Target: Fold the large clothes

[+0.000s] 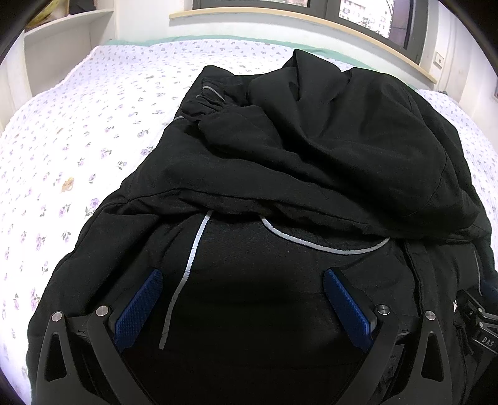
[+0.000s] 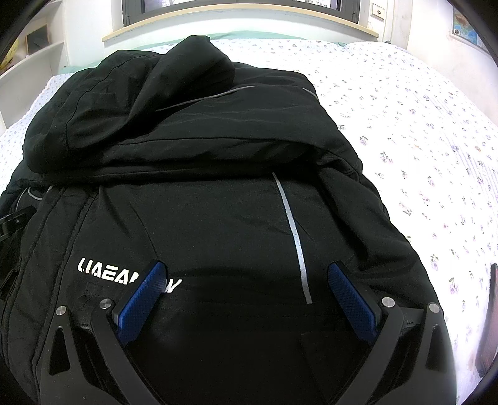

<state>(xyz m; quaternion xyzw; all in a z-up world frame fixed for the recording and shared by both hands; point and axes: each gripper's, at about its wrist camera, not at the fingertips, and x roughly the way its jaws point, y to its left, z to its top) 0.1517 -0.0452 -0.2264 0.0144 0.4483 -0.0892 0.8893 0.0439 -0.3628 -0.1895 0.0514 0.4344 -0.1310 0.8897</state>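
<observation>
The black jacket (image 1: 311, 162) is spread on the floral bedsheet (image 1: 77, 149), its hood bunched on top. The left gripper (image 1: 242, 299) and right gripper (image 2: 246, 293) are held spread above it, nothing pinched.

Bright daylight from the window (image 1: 358, 15) at 12 o'clock. Overexposed bedsheet (image 1: 77, 149), near-white toward 3 o'clock in the right wrist view. Underexposed black jacket (image 2: 202, 202), folds barely readable. Soft shadow beneath each claw. Strong fisheye bending with dark vignetted corners. Sharp focus, no motion blur.
</observation>
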